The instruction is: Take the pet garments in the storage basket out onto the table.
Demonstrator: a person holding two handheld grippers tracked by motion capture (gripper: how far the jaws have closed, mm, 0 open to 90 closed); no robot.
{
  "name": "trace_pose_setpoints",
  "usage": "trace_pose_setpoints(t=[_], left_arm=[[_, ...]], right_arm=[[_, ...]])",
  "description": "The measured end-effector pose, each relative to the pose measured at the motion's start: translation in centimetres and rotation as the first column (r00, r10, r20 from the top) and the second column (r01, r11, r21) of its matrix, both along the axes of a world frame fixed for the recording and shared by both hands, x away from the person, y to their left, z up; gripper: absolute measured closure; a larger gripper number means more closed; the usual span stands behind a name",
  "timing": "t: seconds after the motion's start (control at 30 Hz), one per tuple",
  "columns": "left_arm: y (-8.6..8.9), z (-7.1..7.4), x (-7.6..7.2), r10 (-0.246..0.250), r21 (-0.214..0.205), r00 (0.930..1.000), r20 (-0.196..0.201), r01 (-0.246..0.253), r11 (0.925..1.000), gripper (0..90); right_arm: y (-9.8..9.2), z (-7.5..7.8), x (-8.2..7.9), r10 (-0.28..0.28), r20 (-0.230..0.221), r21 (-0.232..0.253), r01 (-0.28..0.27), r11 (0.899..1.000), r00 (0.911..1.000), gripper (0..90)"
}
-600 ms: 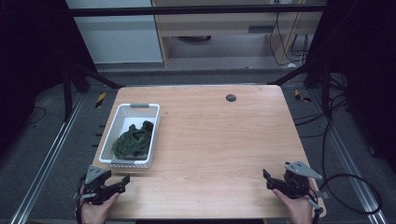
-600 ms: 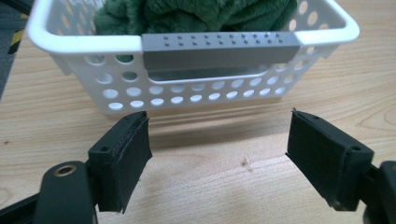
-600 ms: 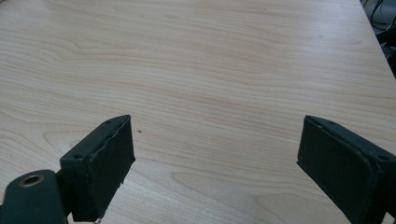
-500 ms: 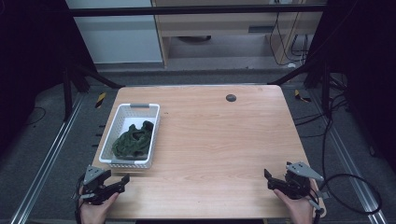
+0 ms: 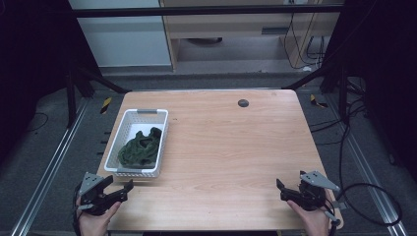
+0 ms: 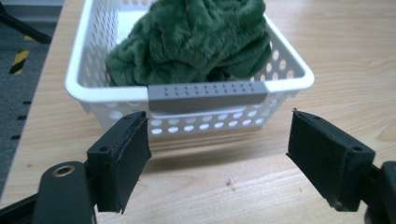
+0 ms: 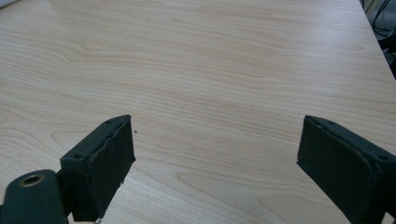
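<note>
1. I am keeping the left tool (image 5: 129, 186) low at the near left corner of the desk (image 5: 231, 147), released, with nothing between its jaws. In the left gripper view its two black pads (image 6: 122, 158) are standing wide apart, framing the grey handle (image 6: 207, 94) on the basket's near wall, which I judge is a sensible line-up for a reach into the basket.

2. The white perforated basket (image 5: 126, 132) is sitting flat along the left side of the desk, just beyond the left tool and apart from it. I take it that it is lying there so the nearer hand can serve it without crossing over.

3. The green plush cloth (image 5: 140, 149) is lying bunched inside the basket, heaped toward the near end and rising about to the rim (image 6: 84, 56). It is the thing I am working toward; being soft and crumpled, it will probably need a pinch on a raised fold rather than a scoop.

4. The middle of the desk is lying bare, with a small dark round cap (image 5: 243, 103) at the far edge, well apart from everything else.

5. I am holding the right tool (image 5: 280, 186) at the near right corner, released as well, its pads (image 7: 103, 161) spread over plain wood, waiting clear of the left side.
</note>
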State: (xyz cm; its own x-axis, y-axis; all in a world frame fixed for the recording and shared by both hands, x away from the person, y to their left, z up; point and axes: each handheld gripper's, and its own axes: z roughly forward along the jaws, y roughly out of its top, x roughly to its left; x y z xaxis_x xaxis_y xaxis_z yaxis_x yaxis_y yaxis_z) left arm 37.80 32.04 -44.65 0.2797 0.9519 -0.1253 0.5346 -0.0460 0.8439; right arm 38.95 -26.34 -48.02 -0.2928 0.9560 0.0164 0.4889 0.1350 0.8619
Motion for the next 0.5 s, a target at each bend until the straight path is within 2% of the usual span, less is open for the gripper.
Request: trace_pose_setpoints(t=[0.2, 0.23, 0.4, 0.5], left_arm=[[0.7, 1.1, 0.0, 0.026, -0.009, 0.9992, 0.031, -0.026, 0.9996, 19.5], [0.8, 1.3, 0.1, 0.030, -0.017, 0.9989, 0.036, -0.029, 0.9994, 19.5], [0.9, 2.1, 0.3, 0.021, -0.025, 0.9988, 0.044, -0.020, 0.9995, 19.2], [0.9, 2.6, 0.4, 0.012, -0.024, 0.9986, 0.052, -0.011, 0.9996, 18.9]], right_arm=[[0.1, 0.0, 0.0, 0.015, -0.004, 0.019, -0.014, 1.000, 0.9999, 10.5], [0.1, 0.0, 0.1, 0.015, 0.003, 0.006, -0.015, 1.000, 0.9999, 10.5], [0.1, -0.1, 0.1, 0.014, -0.014, 0.012, -0.013, 1.000, 0.9998, 10.3], [0.1, -0.2, 0.2, 0.015, -0.009, -0.002, -0.015, 1.000, 0.9998, 10.1]])
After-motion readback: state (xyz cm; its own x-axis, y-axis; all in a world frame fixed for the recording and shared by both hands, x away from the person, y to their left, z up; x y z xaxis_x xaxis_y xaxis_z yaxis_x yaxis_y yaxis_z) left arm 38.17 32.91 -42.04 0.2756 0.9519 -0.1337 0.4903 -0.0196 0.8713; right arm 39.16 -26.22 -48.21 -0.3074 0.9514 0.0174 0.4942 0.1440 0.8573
